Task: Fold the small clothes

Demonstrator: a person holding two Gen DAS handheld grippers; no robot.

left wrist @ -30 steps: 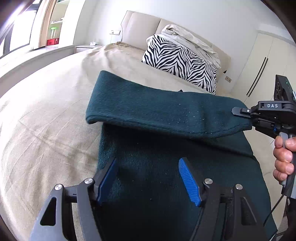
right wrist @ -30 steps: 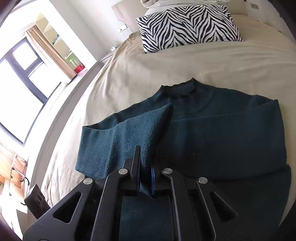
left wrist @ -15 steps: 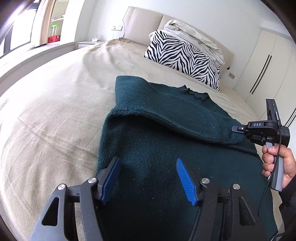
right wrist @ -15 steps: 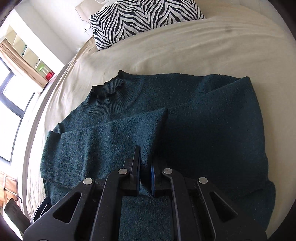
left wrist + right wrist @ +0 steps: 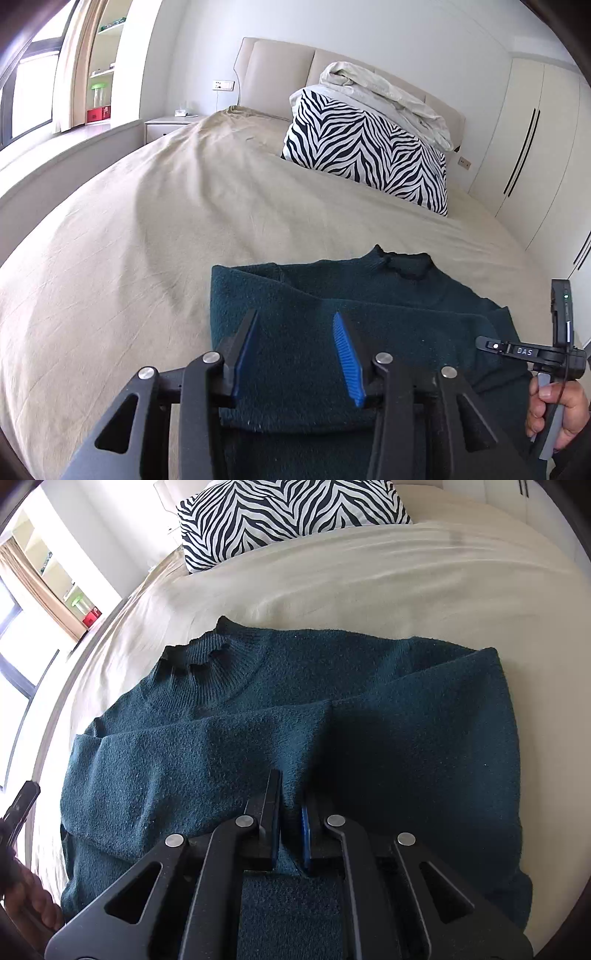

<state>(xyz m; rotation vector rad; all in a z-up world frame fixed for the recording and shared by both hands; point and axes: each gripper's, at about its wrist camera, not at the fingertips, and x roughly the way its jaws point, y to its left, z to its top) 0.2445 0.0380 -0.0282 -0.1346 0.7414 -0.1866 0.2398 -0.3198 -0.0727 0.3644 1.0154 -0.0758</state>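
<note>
On the bed (image 5: 155, 229) lay a teal sweater (image 5: 332, 746), sleeves folded across its chest, collar toward the zebra pillow (image 5: 365, 147). The right tongs (image 5: 290, 812) were clamped on a sleeve cuff — fabric pinched between the pads. The left tongs (image 5: 295, 350) had just been closing, pads apart and gripping nothing, over the sweater's left edge.

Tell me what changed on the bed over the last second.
The right gripper, shut on the sleeve, carried it across and down onto the sweater. The left gripper drew back, its jaws closing partway on nothing. The zebra pillow and bedspread stayed put.
</note>
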